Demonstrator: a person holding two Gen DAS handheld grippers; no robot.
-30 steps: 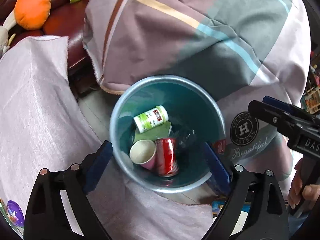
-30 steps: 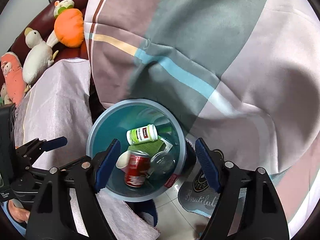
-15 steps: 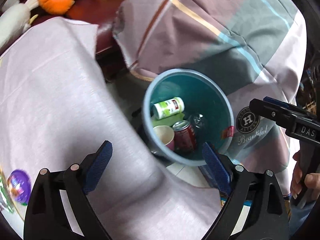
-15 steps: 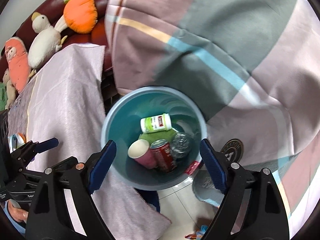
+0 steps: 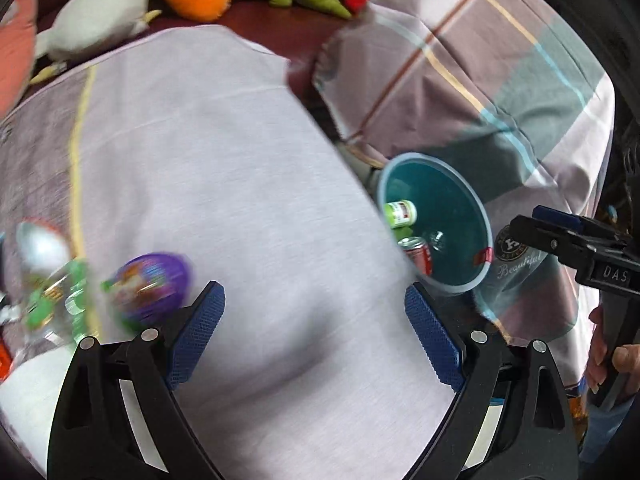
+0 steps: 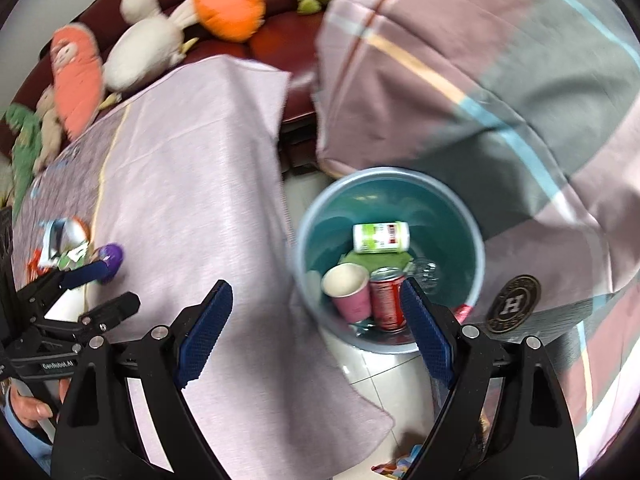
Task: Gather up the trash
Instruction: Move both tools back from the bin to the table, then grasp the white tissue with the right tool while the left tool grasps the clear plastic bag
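Note:
A teal trash bin [image 6: 472,240] stands on the floor beside the cloth-covered table [image 6: 200,200]; it also shows in the left wrist view [image 5: 452,208]. In it lie a green-and-white bottle [image 6: 381,237], a pink paper cup [image 6: 347,289] and a red can [image 6: 387,297]. On the table's left lie a purple egg-shaped wrapper [image 5: 150,285] and blurred green and silver trash [image 5: 56,296]. My left gripper [image 5: 316,332] is open and empty above the table. My right gripper [image 6: 316,332] is open and empty, near the bin's left rim.
Plush toys, among them an orange one [image 6: 230,0] and a white duck [image 6: 140,52], lie on a dark red sofa behind the table. A striped blanket [image 6: 480,80] hangs right of the bin. A round logo mat [image 6: 512,304] lies on the tiled floor.
Both grippers have swung left, away from over the bin and towards the table. The bin has slid right in both views. The purple wrapper and other trash have come into view.

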